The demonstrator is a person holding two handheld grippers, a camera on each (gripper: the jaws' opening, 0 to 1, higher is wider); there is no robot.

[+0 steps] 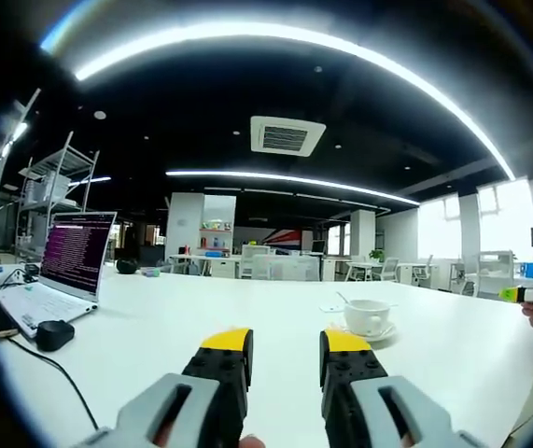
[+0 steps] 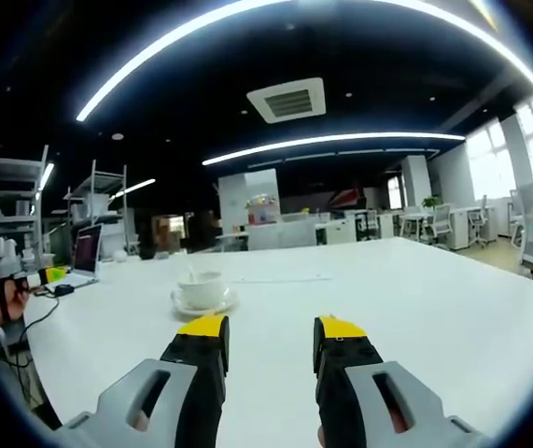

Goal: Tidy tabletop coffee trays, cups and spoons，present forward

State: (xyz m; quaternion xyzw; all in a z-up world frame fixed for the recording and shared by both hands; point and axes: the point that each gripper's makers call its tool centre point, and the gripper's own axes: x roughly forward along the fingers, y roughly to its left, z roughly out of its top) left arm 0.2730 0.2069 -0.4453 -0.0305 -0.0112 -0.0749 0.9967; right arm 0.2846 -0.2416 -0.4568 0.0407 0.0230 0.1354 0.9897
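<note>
A white coffee cup (image 1: pixel 366 315) stands on a white saucer (image 1: pixel 378 331) on the white table, with a spoon (image 1: pixel 342 299) leaning out of it to the left. My left gripper (image 1: pixel 286 343) is open, its yellow-tipped jaws apart and nothing between them; the cup lies just beyond and right of its right jaw. In the right gripper view the same cup (image 2: pixel 201 287) and saucer (image 2: pixel 204 303) sit ahead, above the left jaw. My right gripper (image 2: pixel 271 329) is open with nothing in it. The other gripper's yellow tip (image 1: pixel 518 294) shows at the right edge, and at the left edge (image 2: pixel 53 274).
An open laptop (image 1: pixel 65 264) with a black mouse (image 1: pixel 54 333) and cable sits at the table's left end. A small flat white piece (image 1: pixel 331 308) lies left of the saucer. Wide bare white tabletop (image 2: pixel 415 299) stretches to the right. Office desks and chairs stand behind.
</note>
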